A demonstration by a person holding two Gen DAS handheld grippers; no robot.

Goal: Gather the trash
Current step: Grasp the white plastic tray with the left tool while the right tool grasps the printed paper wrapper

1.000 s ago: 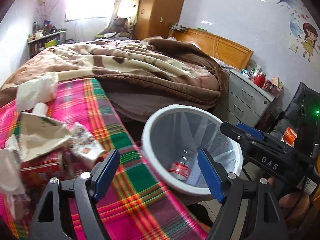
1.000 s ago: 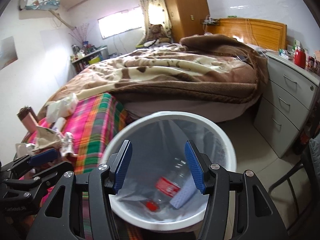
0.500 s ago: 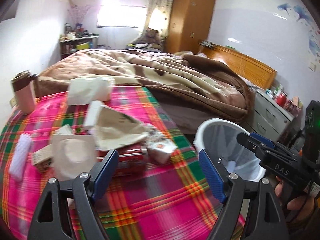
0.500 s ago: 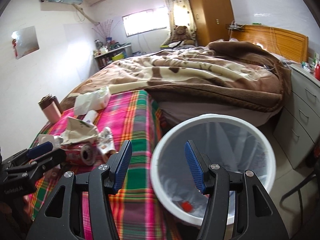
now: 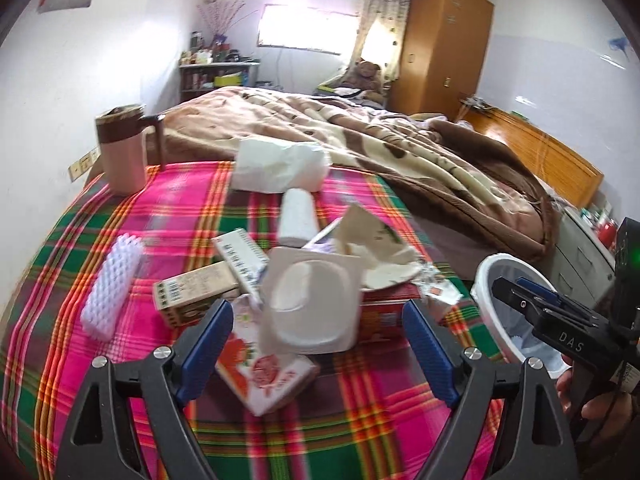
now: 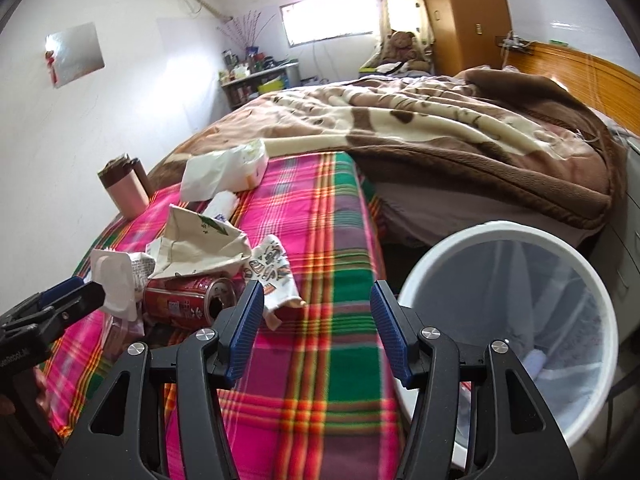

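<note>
The left gripper (image 5: 318, 354) hangs over the near end of the trash pile with its jaws opening and nothing pressed between the blue pads. Framed in the gap, and apparently lying on the cloth below rather than held, is a white plastic tray (image 5: 310, 300), tilted up toward the camera. Just under its near edge lies a red-and-white printed packet (image 5: 266, 372), close to the left finger. Behind the tray sits a red can (image 5: 384, 314), partly covered, and on top of that a torn beige paper bag (image 5: 374, 248). To the left of the tray are a small cardboard box (image 5: 196, 294) and, further left, a white brush (image 5: 112, 286). Beyond the pile stand a white roll (image 5: 296, 216), a crumpled white bag (image 5: 278, 166) and a pink mug (image 5: 124, 148) at the far corner.

The right gripper (image 6: 316, 328) is also opening and empty, hovering over bare plaid cloth (image 6: 320, 240) near the table's edge. The can (image 6: 186, 300) lies just left of its left finger, open end toward the camera, with a printed wrapper (image 6: 272, 266) beside it; motion blur makes it hard to tell whether the wrapper touches the finger. The white trash bin (image 6: 500, 236) stands just right of the gripper, beside the table, lined with a clear bag and holding a few items.
</note>
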